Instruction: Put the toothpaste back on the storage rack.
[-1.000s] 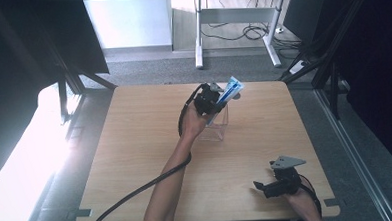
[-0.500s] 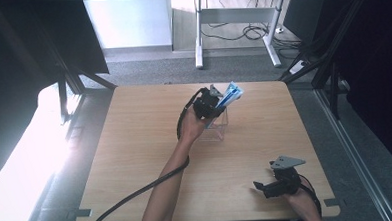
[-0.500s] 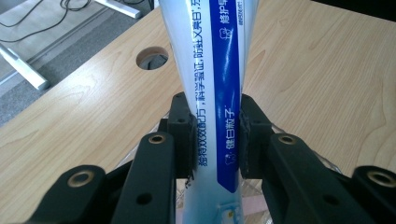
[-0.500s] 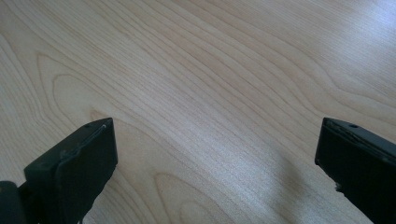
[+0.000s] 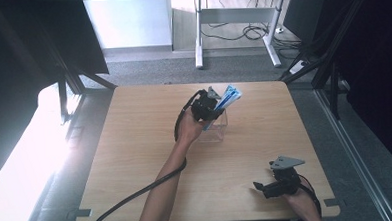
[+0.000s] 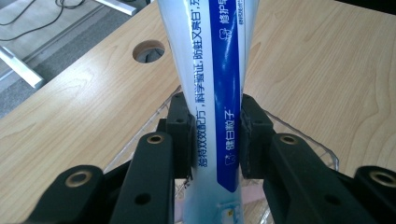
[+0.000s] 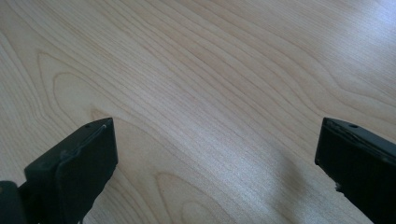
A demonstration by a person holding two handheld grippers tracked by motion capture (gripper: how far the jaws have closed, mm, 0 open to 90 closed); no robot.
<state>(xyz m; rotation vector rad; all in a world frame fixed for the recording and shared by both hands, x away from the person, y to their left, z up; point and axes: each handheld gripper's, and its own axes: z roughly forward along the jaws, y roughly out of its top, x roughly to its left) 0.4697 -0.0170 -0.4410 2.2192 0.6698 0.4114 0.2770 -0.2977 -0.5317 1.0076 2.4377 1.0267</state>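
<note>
At the near edge of a pale wooden table, the right gripper rests low by the near right corner, held in a hand that enters from the bottom of the high view, a grey three-cornered plate on top. Its own view looks along two black jaws spread wide apart, with bare wood grain between them and nothing in their grasp.

Farther up the table, the person's left forearm reaches forward from the bottom edge, a black cable trailing back beside it. The left gripper is held above a clear plastic container that stands past the middle of the tabletop. In the left gripper view, the two black fingers pinch a white and blue toothpaste tube from either side, the pads pressed against its printed faces. The tube stands roughly upright between them, its lower end over the open container, whose clear rim shows below the jaws. From the high view the tube leans away to the right above the container.

Beyond it, a round cable hole pierces the tabletop. Past the far edge lie grey carpet and the white legs of another desk, with loose cables on the floor.
</note>
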